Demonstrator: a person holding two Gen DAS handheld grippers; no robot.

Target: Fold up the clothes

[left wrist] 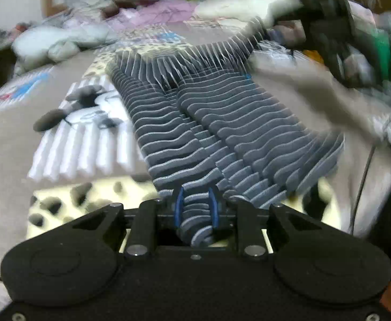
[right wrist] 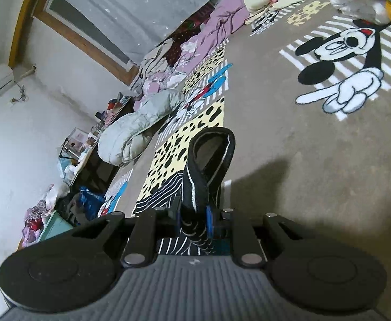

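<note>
On bed blanket [left wrist: 5, 139] | left gripper [left wrist: 196, 208], right gripper [right wrist: 195, 220]: both clamp striped garment [left wrist: 222, 107] | keep 2 ends level, lower evenly.

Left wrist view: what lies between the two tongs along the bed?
The striped garment spans it: the left tongs grip one end, the right tongs the far end. Beneath is the cartoon-print blanket.
</note>
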